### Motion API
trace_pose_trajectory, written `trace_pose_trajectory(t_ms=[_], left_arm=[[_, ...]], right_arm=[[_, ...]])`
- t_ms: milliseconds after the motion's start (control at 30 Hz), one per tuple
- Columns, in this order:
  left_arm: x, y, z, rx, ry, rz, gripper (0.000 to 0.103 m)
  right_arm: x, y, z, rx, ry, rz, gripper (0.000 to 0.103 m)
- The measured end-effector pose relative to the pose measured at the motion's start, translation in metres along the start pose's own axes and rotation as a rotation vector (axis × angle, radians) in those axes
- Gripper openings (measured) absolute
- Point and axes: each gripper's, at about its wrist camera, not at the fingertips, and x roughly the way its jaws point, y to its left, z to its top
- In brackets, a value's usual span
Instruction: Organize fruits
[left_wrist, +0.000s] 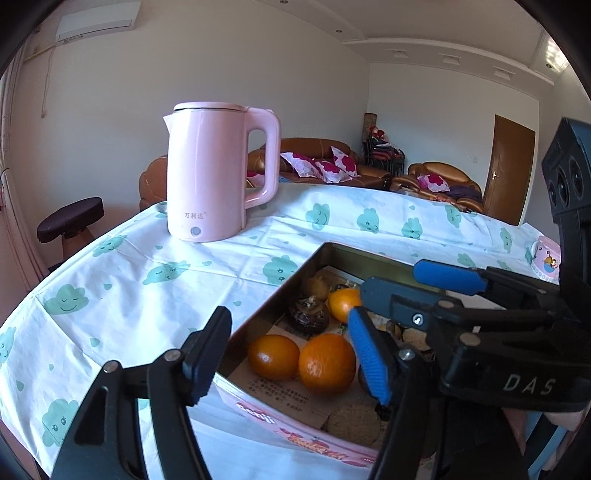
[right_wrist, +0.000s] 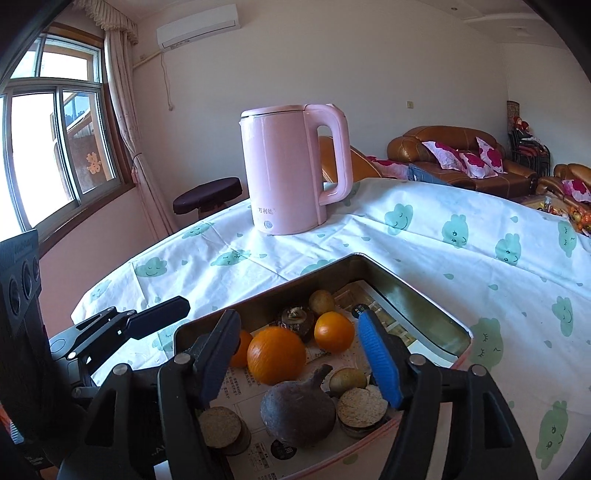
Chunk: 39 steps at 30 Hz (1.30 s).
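Note:
A pink tin box (left_wrist: 280, 430) (right_wrist: 463, 328) lies open on the table and holds three oranges (left_wrist: 326, 362) (right_wrist: 276, 355), a dark pomegranate (right_wrist: 298, 408), a dark mangosteen (left_wrist: 308, 314), small brown fruits (right_wrist: 322, 301) and round crackers (right_wrist: 362, 408). My left gripper (left_wrist: 291, 356) is open and empty over the box's near left edge. My right gripper (right_wrist: 301, 356) is open and empty above the fruits, with the big orange and the pomegranate between its fingers; it shows in the left wrist view (left_wrist: 402, 291) reaching in from the right.
A pink electric kettle (left_wrist: 210, 173) (right_wrist: 291, 170) stands behind the box on the cloud-print tablecloth (left_wrist: 122, 280) (right_wrist: 509, 258). A pink cup (left_wrist: 546, 260) sits at the table's right edge. A dark stool (right_wrist: 208, 195), sofas and a window lie beyond.

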Motion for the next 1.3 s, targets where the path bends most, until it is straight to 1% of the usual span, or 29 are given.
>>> trace_pose_trajectory(t_ms=[67,167,233,300,367,467,600,767,900,1300], left_arm=[[-0.003,0.000,0.000,-0.004,-0.009,-0.010,0.073],[-0.007,-0.002,0.000,-0.007,-0.027,-0.026,0.074],[-0.011,-0.003,0.001,-0.006,-0.038,-0.030,0.076],[-0.014,-0.004,0.002,-0.011,-0.056,-0.037,0.078],[-0.018,-0.005,0.004,-0.014,-0.071,-0.041,0.084],[-0.023,-0.009,0.005,-0.008,-0.086,-0.044,0.085],[-0.026,-0.017,0.007,0.009,-0.095,-0.045,0.087],[-0.029,-0.022,0.008,0.019,-0.099,-0.048,0.088],[-0.033,-0.023,0.009,0.020,-0.109,-0.045,0.092],[-0.038,-0.027,0.009,0.032,-0.121,-0.043,0.092]], right_arm=[[-0.007,-0.001,0.000,0.007,-0.015,-0.003,0.069],[-0.019,-0.005,-0.002,0.019,-0.038,-0.033,0.071],[-0.028,-0.009,-0.003,0.033,-0.053,-0.054,0.072],[-0.040,-0.013,-0.005,0.041,-0.068,-0.080,0.072],[-0.051,-0.016,-0.007,0.042,-0.088,-0.120,0.073],[-0.068,-0.020,-0.009,0.046,-0.117,-0.168,0.077],[-0.082,-0.022,-0.011,0.042,-0.141,-0.212,0.078],[-0.094,-0.021,-0.014,0.022,-0.155,-0.239,0.078],[-0.103,-0.020,-0.015,0.013,-0.167,-0.257,0.078],[-0.119,-0.024,-0.018,0.031,-0.198,-0.267,0.079]])
